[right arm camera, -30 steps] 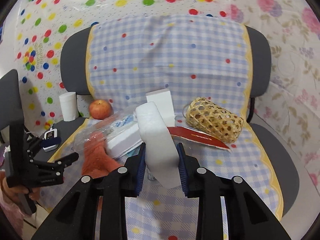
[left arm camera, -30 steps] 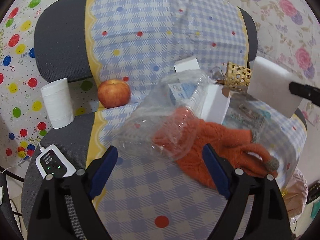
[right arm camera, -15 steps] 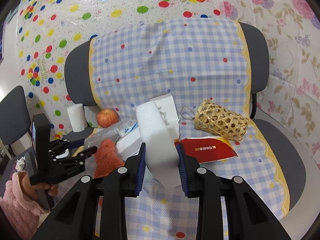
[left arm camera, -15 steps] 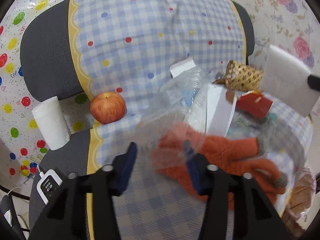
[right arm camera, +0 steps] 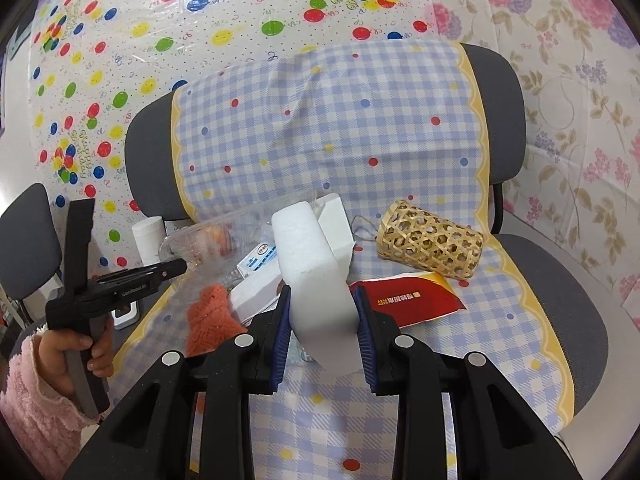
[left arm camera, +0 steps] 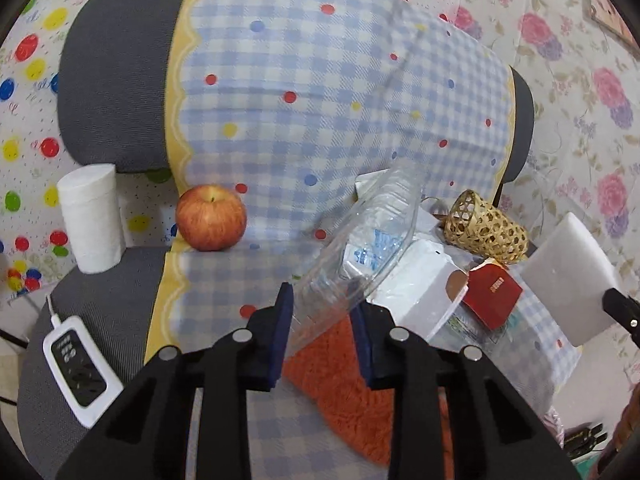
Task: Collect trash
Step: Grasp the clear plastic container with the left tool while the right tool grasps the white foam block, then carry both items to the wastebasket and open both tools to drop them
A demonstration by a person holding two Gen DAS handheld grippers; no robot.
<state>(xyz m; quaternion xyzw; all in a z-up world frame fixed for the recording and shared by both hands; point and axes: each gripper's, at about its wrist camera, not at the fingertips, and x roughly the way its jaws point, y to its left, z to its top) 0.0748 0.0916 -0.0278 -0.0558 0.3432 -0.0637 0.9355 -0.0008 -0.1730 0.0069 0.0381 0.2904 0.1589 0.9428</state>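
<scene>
A crumpled clear plastic bottle point(left arm camera: 372, 232) sticks up and away from my left gripper point(left arm camera: 322, 304). Its blue pads press on the bottle's near end while the jaws are still closing. The bottle hangs above an orange knitted glove point(left arm camera: 344, 376). In the right wrist view the left gripper point(right arm camera: 176, 268) holds the same bottle point(right arm camera: 216, 240) at the left, carried by a hand in a pink sleeve. My right gripper point(right arm camera: 322, 308) is shut on a white foam block point(right arm camera: 308, 256), which also shows at the right edge of the left wrist view as the foam block point(left arm camera: 568, 276).
On the checked cloth over the chair seat point(right arm camera: 500, 320) lie a red paper packet point(right arm camera: 408, 300), a woven bamboo basket point(right arm camera: 430, 246) and a white box point(left arm camera: 416, 292). An apple point(left arm camera: 211, 222), a tissue roll point(left arm camera: 91, 222) and a white power strip point(left arm camera: 78, 354) sit at the left.
The left jaws went from wide open around the clear bottle to pressed on it, and the bottle has come up off the orange glove. The right gripper keeps hold of the foam block.
</scene>
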